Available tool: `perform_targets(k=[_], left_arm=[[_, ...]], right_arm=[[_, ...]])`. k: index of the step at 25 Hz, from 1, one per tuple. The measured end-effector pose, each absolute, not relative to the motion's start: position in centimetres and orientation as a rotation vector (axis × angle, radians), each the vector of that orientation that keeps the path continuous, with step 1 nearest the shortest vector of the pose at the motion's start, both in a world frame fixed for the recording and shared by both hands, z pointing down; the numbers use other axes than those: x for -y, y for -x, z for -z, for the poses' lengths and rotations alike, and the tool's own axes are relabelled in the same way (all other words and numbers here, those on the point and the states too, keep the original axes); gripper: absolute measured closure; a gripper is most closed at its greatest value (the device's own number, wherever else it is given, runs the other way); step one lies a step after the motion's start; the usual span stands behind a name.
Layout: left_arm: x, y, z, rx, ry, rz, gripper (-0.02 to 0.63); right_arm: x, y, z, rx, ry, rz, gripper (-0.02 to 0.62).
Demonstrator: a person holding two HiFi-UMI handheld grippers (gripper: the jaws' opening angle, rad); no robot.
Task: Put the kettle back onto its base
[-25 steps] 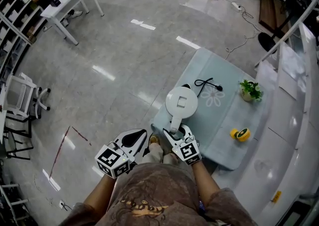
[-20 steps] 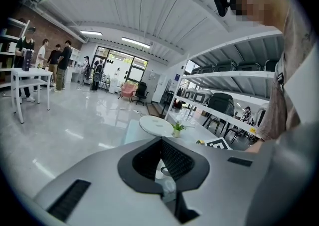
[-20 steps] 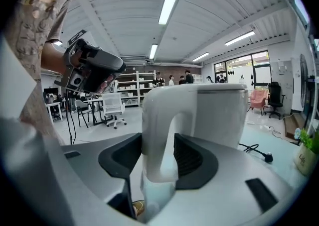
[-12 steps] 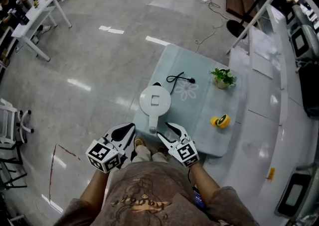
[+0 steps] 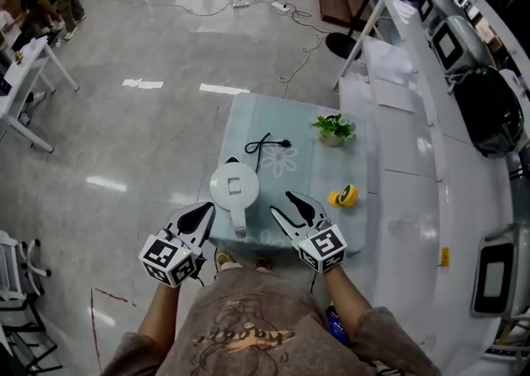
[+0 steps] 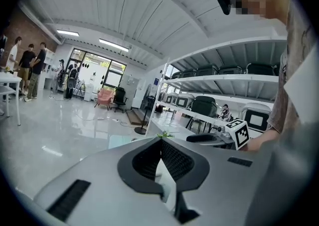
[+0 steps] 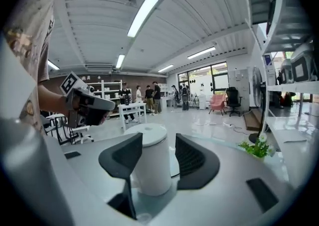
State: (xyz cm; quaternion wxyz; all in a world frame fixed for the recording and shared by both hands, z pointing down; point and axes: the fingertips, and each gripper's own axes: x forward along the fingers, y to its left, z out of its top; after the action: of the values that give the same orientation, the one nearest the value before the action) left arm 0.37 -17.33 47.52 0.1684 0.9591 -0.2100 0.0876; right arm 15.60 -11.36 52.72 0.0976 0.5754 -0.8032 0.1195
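A white kettle (image 5: 234,188) stands upright on the pale blue table (image 5: 310,171), its handle (image 5: 240,224) pointing toward me. A black cord (image 5: 265,147) runs out from under it; the base itself is hidden. My right gripper (image 5: 294,209) hangs just right of the handle, not touching it. Its jaws are closing from wide, with nothing between them. In the right gripper view the kettle (image 7: 149,163) stands beyond the right gripper (image 7: 158,139). My left gripper (image 5: 195,221) is off the table's left front corner, shut and empty. The left gripper (image 6: 160,143) hides the kettle in its own view.
A small potted plant (image 5: 333,127) sits at the table's far right, and a yellow tape roll (image 5: 344,196) lies at its right edge. White shelving with machines (image 5: 464,76) runs along the right. Shiny floor surrounds the table; people stand far off.
My right gripper has let go of the kettle's handle and drawn back to the right and up. The left gripper has also shifted. The kettle stays where it was set.
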Motion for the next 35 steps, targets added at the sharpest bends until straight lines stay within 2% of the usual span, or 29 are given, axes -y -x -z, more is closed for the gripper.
perform_targets(k=[8, 13, 16, 21, 35], left_arm=[[19.7, -1.0, -44.4, 0.573, -2.806, -0.189, 0.584], [20.8, -1.2, -44.0, 0.607, -2.837, -0.166, 0.584], [21.4, -1.0, -44.4, 0.628, -2.857, -0.17, 0.584], [21.6, -0.5, -45.9, 0.668, -2.873, -0.186, 0.584], [21.1, 0.1, -47.2, 0.731, -2.804, -0.188, 0.584]], right_arm=[[11.7, -17.5, -46.7, 2.351, -1.881, -0.249, 0.4], [11.0, -18.1, -45.5, 2.327, -1.986, -0.184, 0.478], [10.8, -18.3, -46.0, 2.305, -2.031, -0.2, 0.549], [10.7, -18.8, -47.4, 2.258, -2.092, -0.227, 0.597], [10.6, -18.3, -49.4, 2.24, -2.086, -0.286, 0.598]])
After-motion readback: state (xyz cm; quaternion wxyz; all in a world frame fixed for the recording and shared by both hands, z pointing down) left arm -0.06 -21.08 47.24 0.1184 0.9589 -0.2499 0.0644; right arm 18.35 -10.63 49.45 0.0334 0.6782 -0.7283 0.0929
